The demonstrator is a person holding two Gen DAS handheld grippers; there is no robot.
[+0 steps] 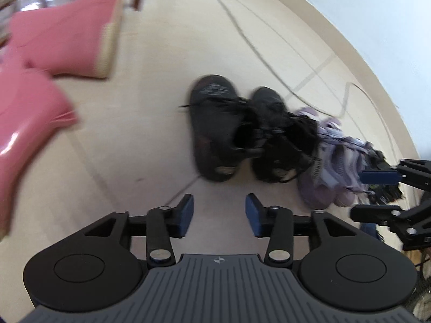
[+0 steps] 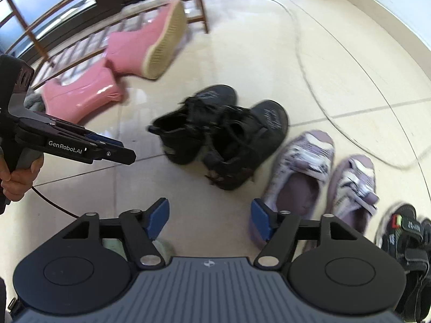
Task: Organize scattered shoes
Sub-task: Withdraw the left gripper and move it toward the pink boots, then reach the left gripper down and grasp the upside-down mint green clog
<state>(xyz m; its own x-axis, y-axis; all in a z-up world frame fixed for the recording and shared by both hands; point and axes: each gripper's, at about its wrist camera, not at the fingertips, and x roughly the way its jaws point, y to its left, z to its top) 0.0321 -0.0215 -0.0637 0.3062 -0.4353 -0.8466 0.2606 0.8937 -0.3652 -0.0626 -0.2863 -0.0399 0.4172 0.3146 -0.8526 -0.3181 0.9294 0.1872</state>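
A pair of black lace-up shoes [image 1: 237,132] [image 2: 223,140] stands side by side on the pale floor, just ahead of both grippers. To their right is a pair of lilac sneakers [image 2: 317,172] [image 1: 331,161]. Two pink rubber boots [image 2: 129,72] [image 1: 54,43] lie on their sides at the upper left. My left gripper [image 1: 219,212] hangs open over bare floor short of the black shoes, with nothing between its fingers. My right gripper [image 2: 210,215] is open too, wide, above the floor near the heel of the left lilac sneaker, holding nothing.
A wooden shoe rack [image 2: 199,2] stands behind the pink boots. A thin cable [image 2: 309,80] loops over the floor along the wall. Black strapped sandals [image 2: 406,242] sit at the far right. A hand [image 2: 16,177] holds the left gripper [image 2: 107,150].
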